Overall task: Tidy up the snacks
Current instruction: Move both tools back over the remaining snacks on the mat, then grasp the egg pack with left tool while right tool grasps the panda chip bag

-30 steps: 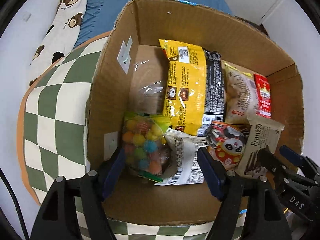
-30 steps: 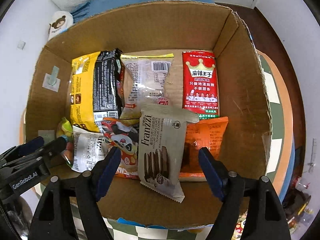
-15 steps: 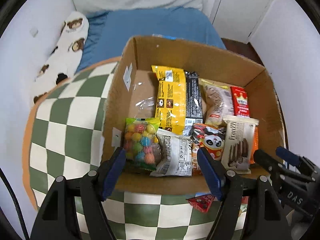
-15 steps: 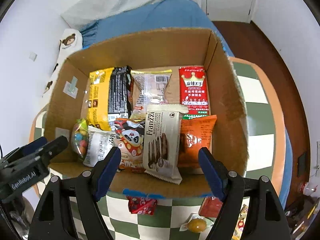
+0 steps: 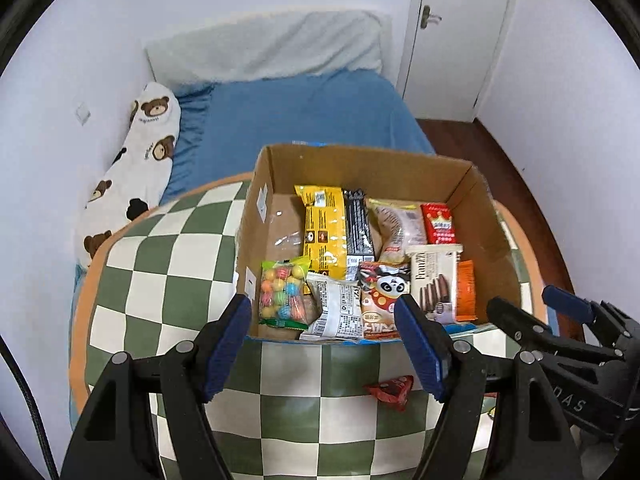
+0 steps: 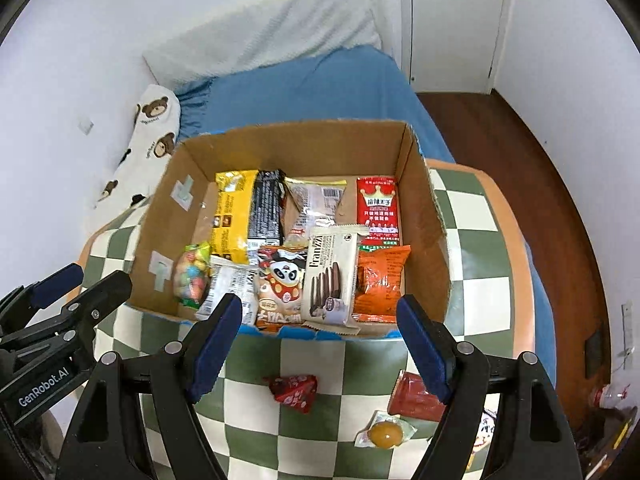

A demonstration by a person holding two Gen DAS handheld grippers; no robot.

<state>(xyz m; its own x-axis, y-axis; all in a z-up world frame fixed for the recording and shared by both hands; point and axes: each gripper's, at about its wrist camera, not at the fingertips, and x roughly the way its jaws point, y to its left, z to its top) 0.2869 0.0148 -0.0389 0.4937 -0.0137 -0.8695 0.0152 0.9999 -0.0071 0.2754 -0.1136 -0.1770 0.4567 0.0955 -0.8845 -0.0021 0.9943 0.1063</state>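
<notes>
Left gripper (image 5: 324,344): jaws spread wide, nothing held or touched. Right gripper (image 6: 320,340): jaws likewise spread wide, empty, nothing touched. Both are held over the near part of the checked table (image 6: 472,248), short of the box (image 6: 424,216). Snacks are packed flat in the box: candy bag (image 5: 282,294) at its near left corner, cookie pack (image 6: 330,278) and orange pack (image 6: 380,280) against its near wall. Loose on the table near its near edge: red packet (image 6: 294,392), red pouch (image 6: 412,396), yellow sweet (image 6: 385,434).
</notes>
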